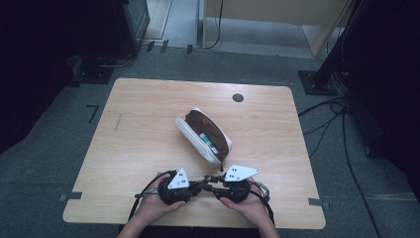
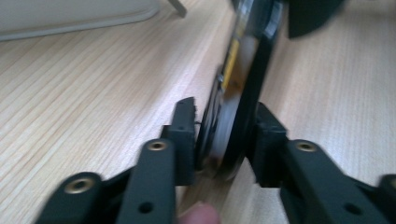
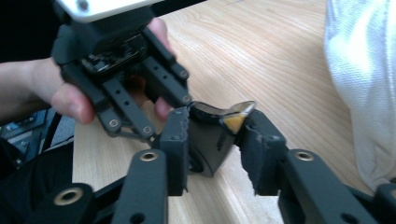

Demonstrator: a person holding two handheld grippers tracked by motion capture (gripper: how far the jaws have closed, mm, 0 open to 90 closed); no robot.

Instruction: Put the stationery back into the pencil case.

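Observation:
A small black object with a yellow patch [image 1: 207, 182] hangs just above the table's front edge between my two grippers, which point at each other. My left gripper [image 1: 201, 185] is shut on it; in the left gripper view its jaws [image 2: 224, 140] clamp the thin black piece [image 2: 245, 88] edge-on. From the opposite side my right gripper [image 1: 213, 180] also grips it, and in the right gripper view its jaws [image 3: 218, 133] press on the black body [image 3: 205, 147] and its yellow tip. A hand [image 3: 70, 100] holds the left gripper there.
An open white and brown pencil case [image 1: 194, 135] lies at the middle of the wooden table [image 1: 138, 129] with a pen [image 1: 208, 143] inside. Its white side [image 3: 359, 70] is close to my right gripper. A round dark grommet [image 1: 237, 97] sits near the far edge.

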